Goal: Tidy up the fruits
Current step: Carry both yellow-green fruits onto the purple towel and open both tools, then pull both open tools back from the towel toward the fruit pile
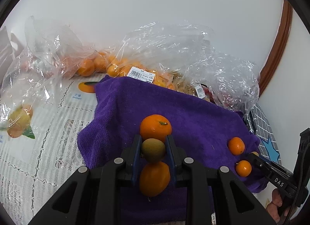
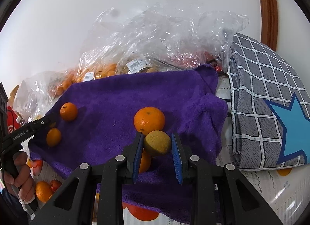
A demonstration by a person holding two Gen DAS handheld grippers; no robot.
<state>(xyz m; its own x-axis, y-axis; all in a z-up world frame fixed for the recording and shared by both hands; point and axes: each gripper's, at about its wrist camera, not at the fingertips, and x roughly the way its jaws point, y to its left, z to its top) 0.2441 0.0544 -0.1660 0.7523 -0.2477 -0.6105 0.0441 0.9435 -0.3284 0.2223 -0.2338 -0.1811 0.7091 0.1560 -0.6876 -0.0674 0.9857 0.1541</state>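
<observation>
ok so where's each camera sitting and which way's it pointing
left wrist: on the left claw, facing over the purple terry towel to clear plastic fruit bags; own fingers, plus right claw at right
right wrist: on the right claw, facing the same way; own fingers, plus left claw and left hand at left
shared: towel, bags, both claws

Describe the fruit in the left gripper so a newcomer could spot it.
On the purple towel, find the row of three fruits at the left gripper. It is the middle one, the greenish-yellow fruit between the fingers; the round orange beyond and oval orange nearer are bright orange.
</observation>
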